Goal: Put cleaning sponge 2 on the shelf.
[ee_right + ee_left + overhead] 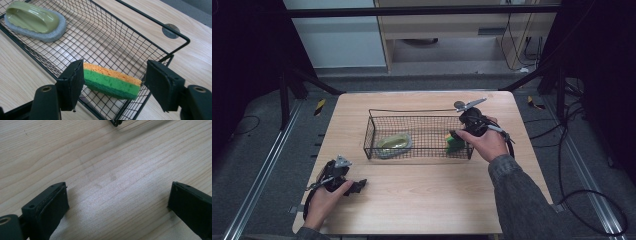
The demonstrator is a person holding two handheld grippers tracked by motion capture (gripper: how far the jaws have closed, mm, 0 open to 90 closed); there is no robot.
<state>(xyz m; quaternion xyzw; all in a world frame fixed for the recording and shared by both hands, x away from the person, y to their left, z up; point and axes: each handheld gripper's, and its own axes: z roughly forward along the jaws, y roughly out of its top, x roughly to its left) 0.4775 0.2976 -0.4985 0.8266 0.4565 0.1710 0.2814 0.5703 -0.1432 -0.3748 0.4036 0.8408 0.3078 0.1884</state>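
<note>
The wooden table carries a black wire basket set toward its far edge, lengthwise across the middle. At the basket's left end lies a scrubbing pad with a glossy olive-green handle on a grey-blue base. At its right end, just above the mesh floor near the right wall, the right gripper clamps a sponge endwise between its two pads. The left gripper rests near the table's front-left corner, well apart from the basket, its jaws spread wide over bare wood with nothing between them.

The sponge looks soft and layered: orange on top, bright green in the middle, a darker green scouring face beneath. It sits tilted in the grip, one end lower.

The risk I see is the hold itself. The pads catch only the sponge's short ends, and foam gives, so it could bow, twist or slip free on the way out. Its low corner might also snag the mesh or the rim wire and drag the light basket along.
</note>
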